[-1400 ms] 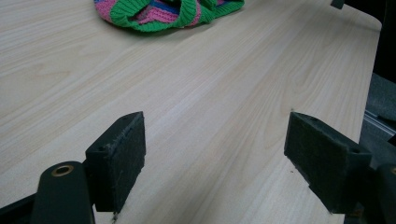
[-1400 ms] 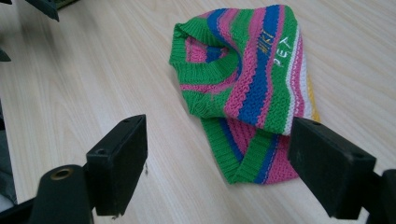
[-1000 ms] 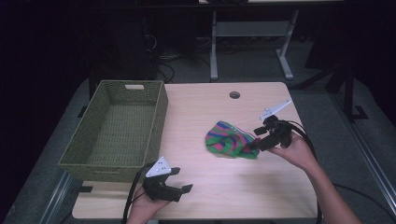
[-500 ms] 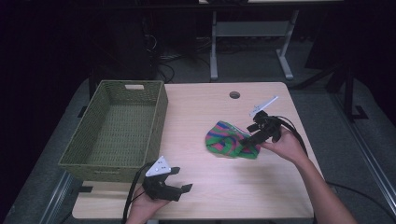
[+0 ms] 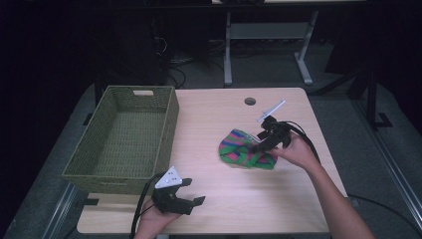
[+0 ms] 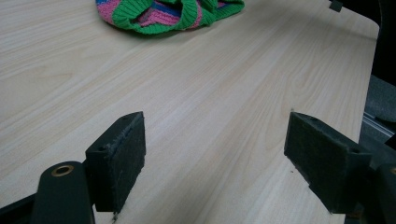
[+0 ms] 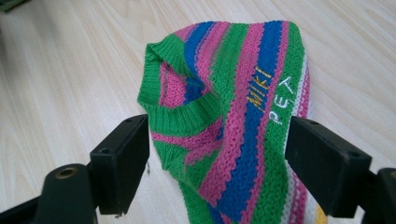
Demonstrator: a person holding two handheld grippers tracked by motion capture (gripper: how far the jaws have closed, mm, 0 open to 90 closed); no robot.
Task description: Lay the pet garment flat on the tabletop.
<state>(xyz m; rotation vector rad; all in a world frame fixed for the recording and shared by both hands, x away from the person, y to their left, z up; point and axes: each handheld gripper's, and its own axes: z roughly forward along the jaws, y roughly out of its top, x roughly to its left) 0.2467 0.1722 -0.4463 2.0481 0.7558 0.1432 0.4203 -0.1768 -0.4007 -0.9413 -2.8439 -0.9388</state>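
Pale wood counter [image 5: 234,124], dark room behind it with a metal stand [image 5: 268,45] on the floor at the far side. On the counter, right of centre, lies a striped knit garment [image 5: 244,148], crumpled, in green, pink and blue bands; in the right gripper view the knit [image 7: 233,121] shows yellow and white stitched lettering on a blue and a green stripe, and a ribbed green cuff bunched at its left.

Right gripper [image 5: 259,145] is down at the garment's right edge, held in the person's right hand [image 5: 296,152]. Its jaws are spread wide, one on each side of the knit, with the fabric lying between them; whether either pad touches the cloth, I cannot tell.

Over to the near edge: left gripper [image 5: 191,203] sits low over bare counter, in the left hand [image 5: 152,226], well apart from the garment. Jaws spread wide there too, nothing between them but wood grain; the left gripper view catches the garment's green hem [image 6: 168,14] far up ahead.

At the counter's left stands a green woven basket [image 5: 171,117], rectangular, with a handle slot in its far wall. A round cable hole [image 5: 250,101] sits near the far edge.
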